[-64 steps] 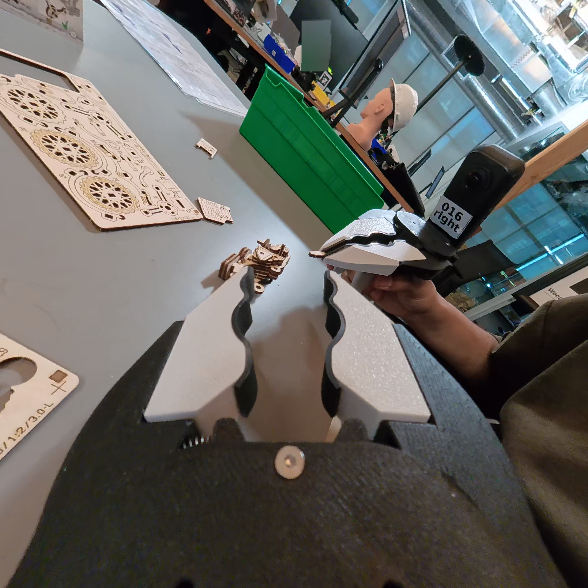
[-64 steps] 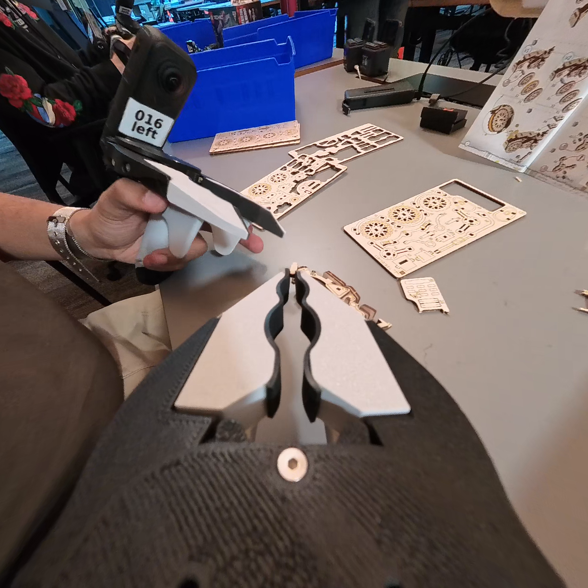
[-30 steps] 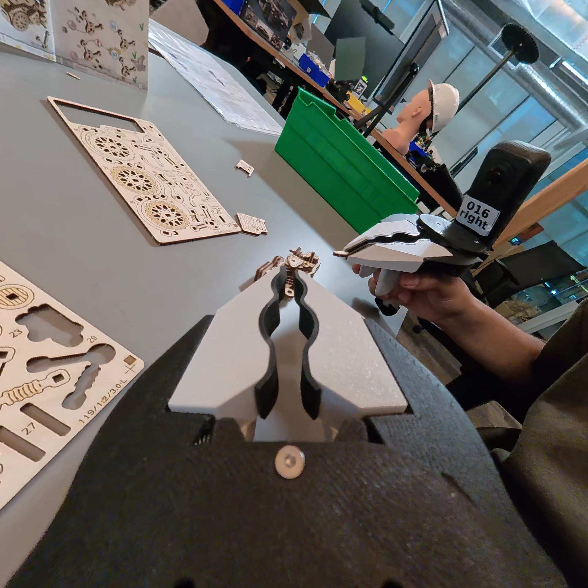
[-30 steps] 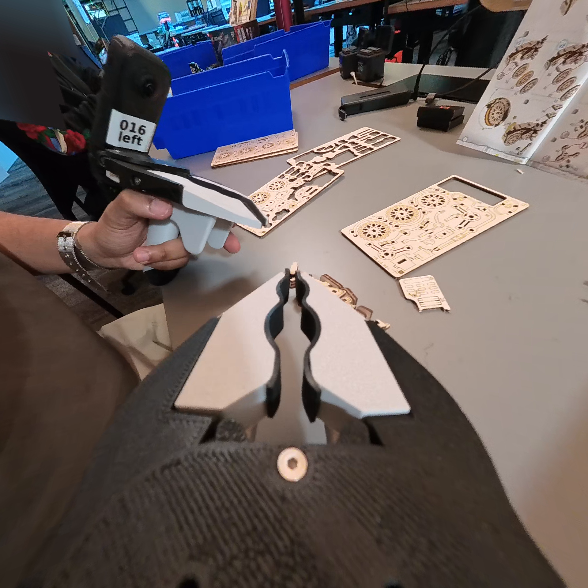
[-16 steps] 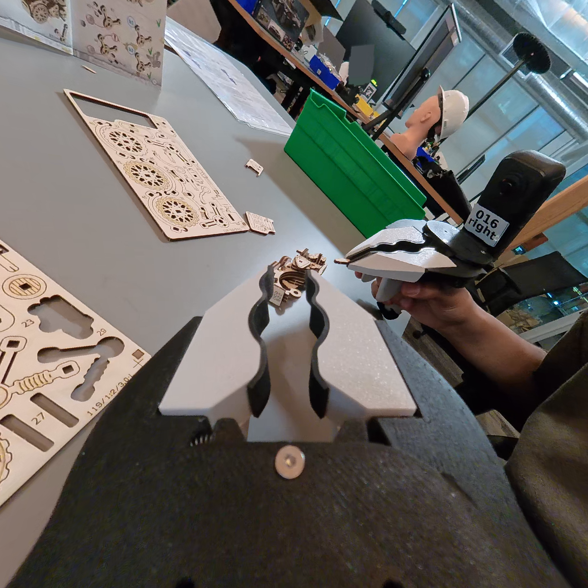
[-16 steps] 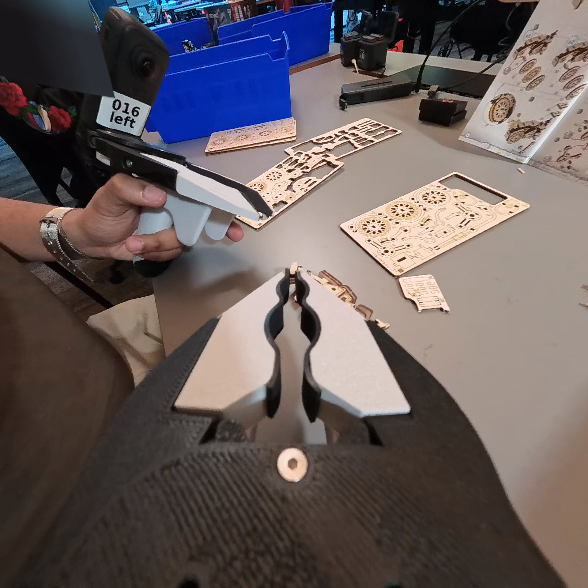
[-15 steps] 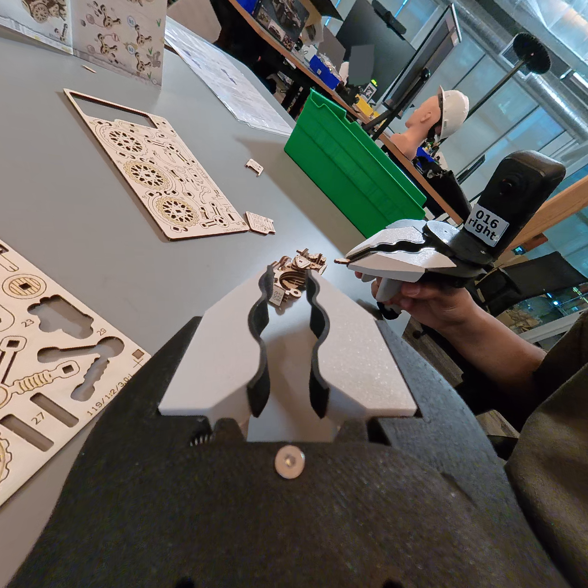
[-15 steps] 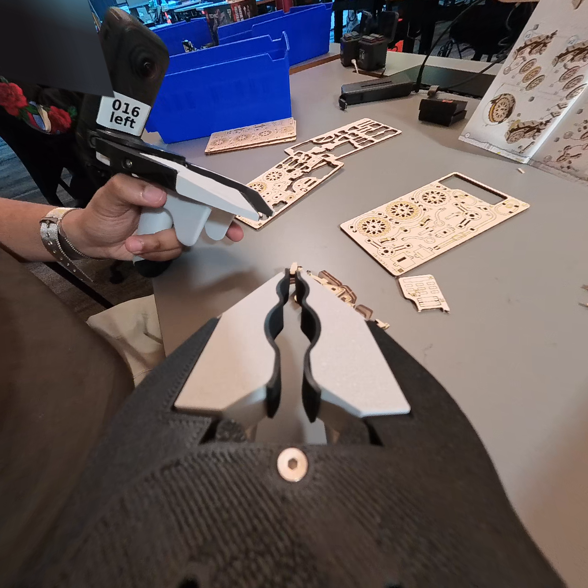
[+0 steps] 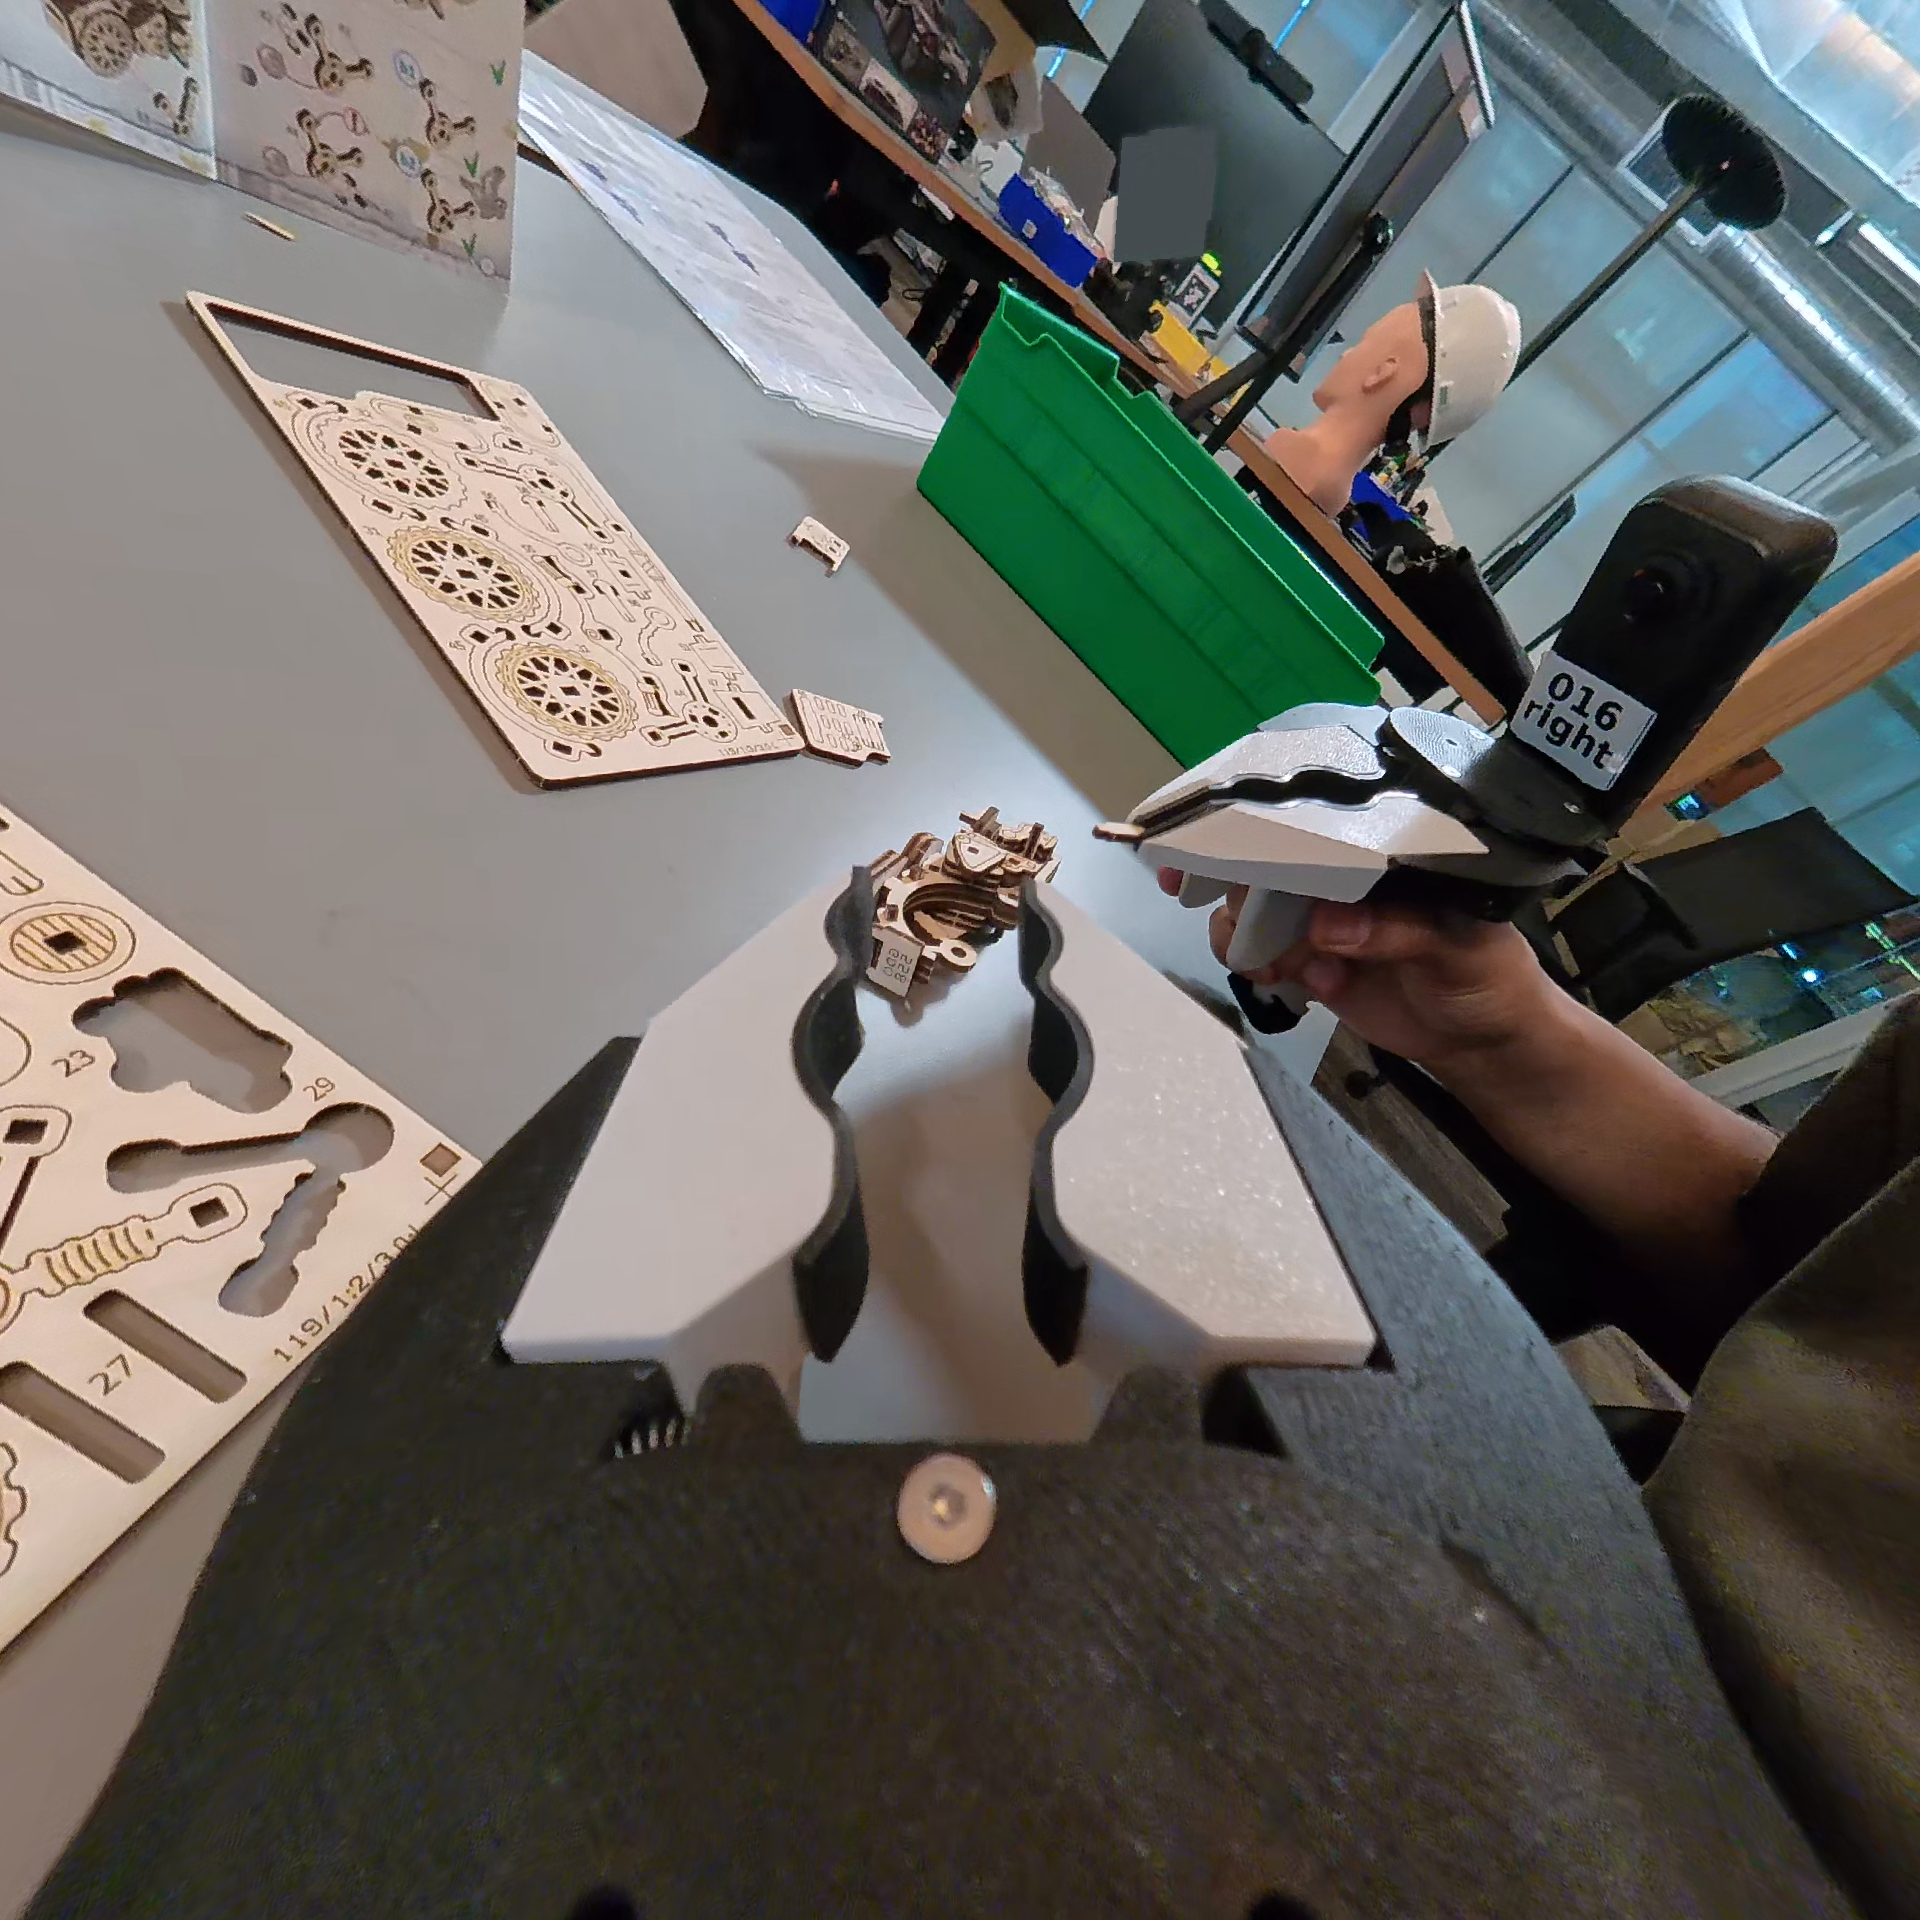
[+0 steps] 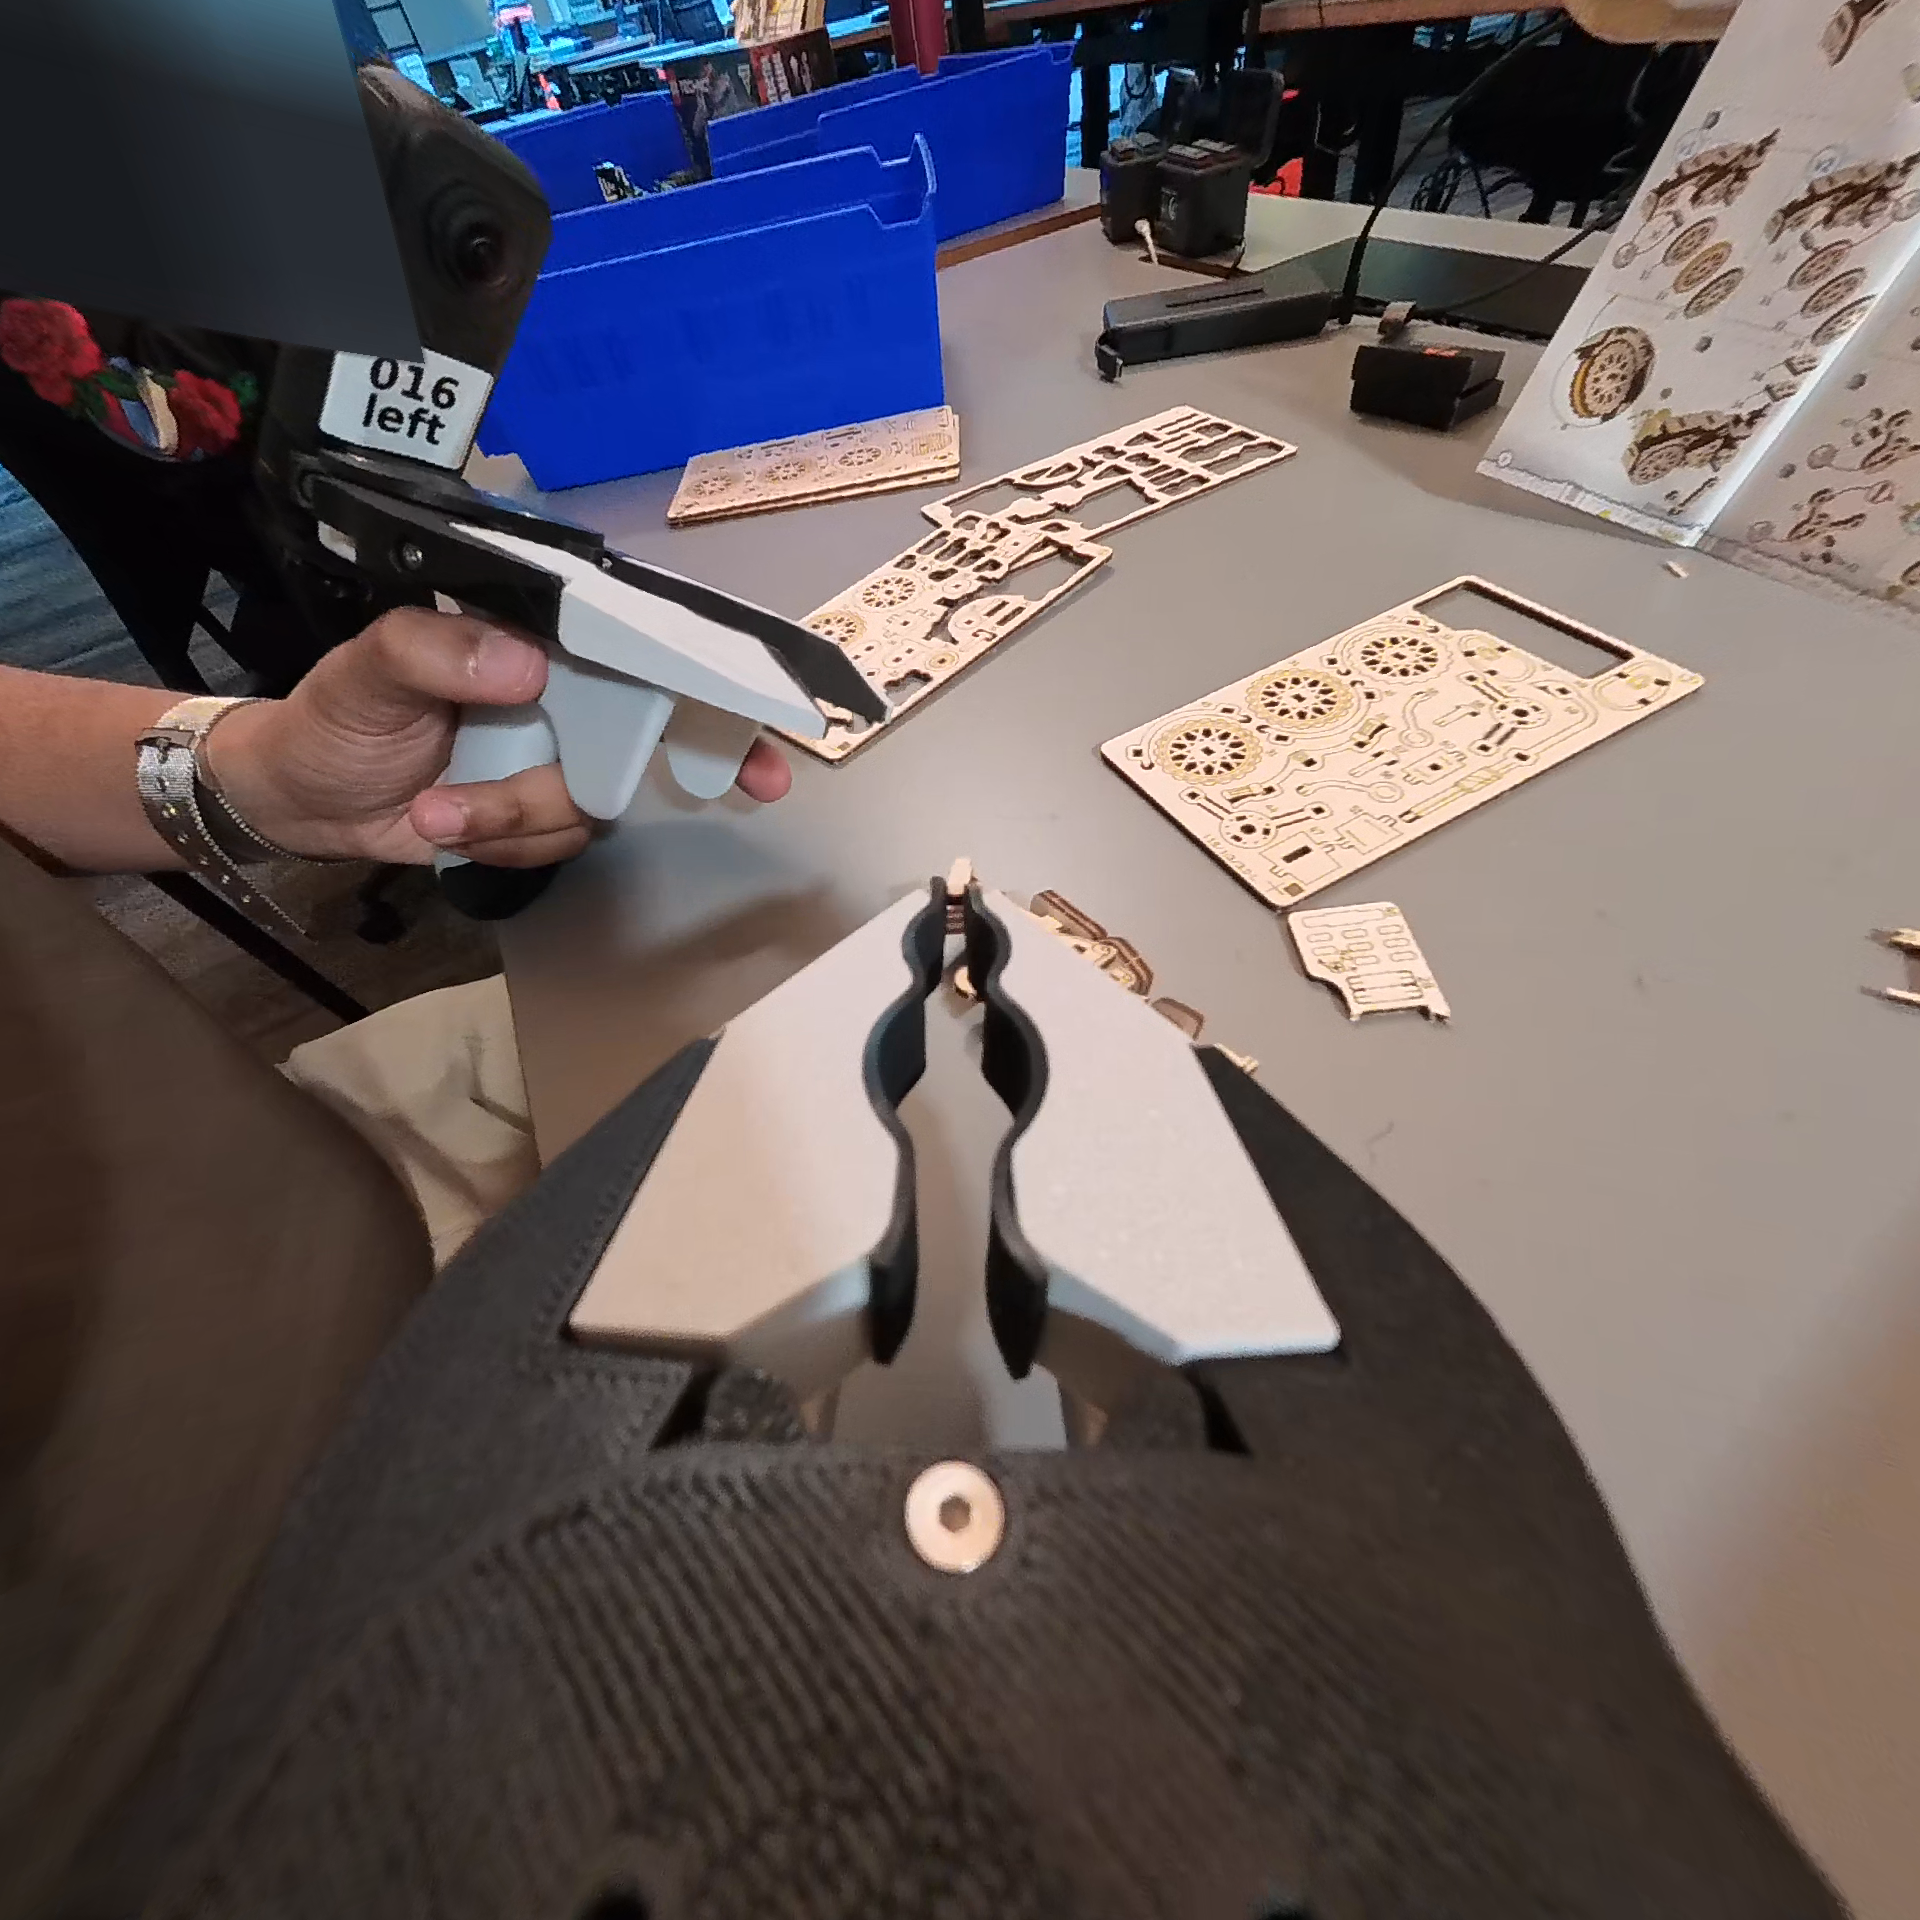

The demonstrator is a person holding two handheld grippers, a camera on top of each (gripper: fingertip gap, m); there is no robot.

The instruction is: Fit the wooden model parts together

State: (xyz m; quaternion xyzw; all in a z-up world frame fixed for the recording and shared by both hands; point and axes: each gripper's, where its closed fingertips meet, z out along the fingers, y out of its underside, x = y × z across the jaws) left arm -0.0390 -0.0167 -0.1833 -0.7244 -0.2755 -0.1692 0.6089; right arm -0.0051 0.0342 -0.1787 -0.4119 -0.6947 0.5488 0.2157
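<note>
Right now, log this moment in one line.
left hand-held gripper: open, at wooden model | right hand-held gripper: shut on small wooden piece

Wrist views face inward (sharing table (image 9: pixel 260 831))

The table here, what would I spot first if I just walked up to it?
Probably the little brown wooden model near the table's front edge, between the open left tongs. Next, the right tongs, pinching a small wooden piece beside it. Behind lie a pale sheet of gear parts and a bright green bin.
</note>
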